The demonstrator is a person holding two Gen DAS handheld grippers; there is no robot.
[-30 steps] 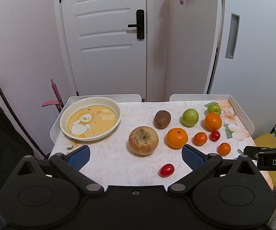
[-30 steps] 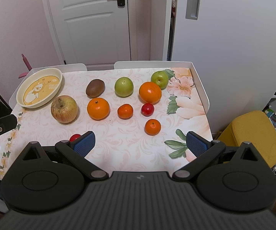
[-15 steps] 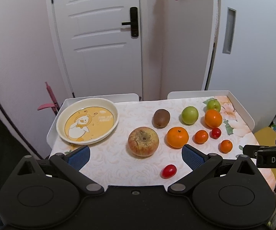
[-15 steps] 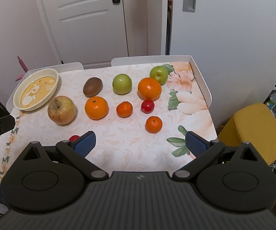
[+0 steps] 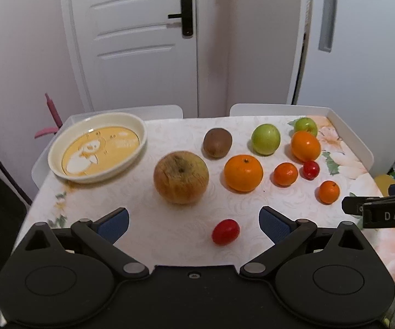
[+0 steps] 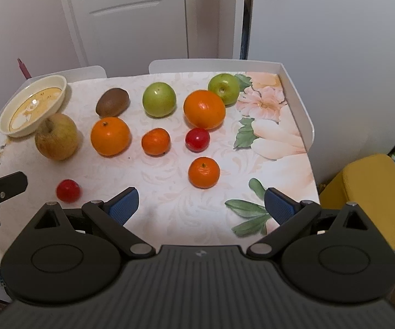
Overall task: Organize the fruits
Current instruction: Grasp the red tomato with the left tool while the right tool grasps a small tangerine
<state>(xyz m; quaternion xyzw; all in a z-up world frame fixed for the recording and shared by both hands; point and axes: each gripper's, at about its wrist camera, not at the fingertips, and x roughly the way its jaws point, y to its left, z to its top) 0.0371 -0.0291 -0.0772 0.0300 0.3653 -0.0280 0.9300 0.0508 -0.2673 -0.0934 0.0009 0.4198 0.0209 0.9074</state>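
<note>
Several fruits lie on the table. A cream plate (image 5: pixel 98 148) with a yellow cartoon centre sits at the far left, also in the right wrist view (image 6: pixel 31 104). A large brownish apple (image 5: pixel 181 176), a kiwi (image 5: pixel 217 142), a big orange (image 5: pixel 243 172) and a small red tomato (image 5: pixel 225 231) lie ahead of my left gripper (image 5: pixel 194 219), which is open and empty above the near edge. My right gripper (image 6: pixel 201 205) is open and empty, just short of a small mandarin (image 6: pixel 204 172). Green apples (image 6: pixel 159 99), another orange (image 6: pixel 204 108) and a red tomato (image 6: pixel 197 139) lie beyond.
The table (image 6: pixel 274 142) has a floral cloth and a raised white rim (image 6: pixel 296 98) at the back and right. A yellow stool (image 6: pixel 367 192) stands right of it. A white door and wall panels are behind. The right gripper's side (image 5: pixel 383 211) shows at the left view's right edge.
Both grippers have moved forward and lower toward the table, so the fruits look larger and nearer. Both stayed open. No fruit has moved.
</note>
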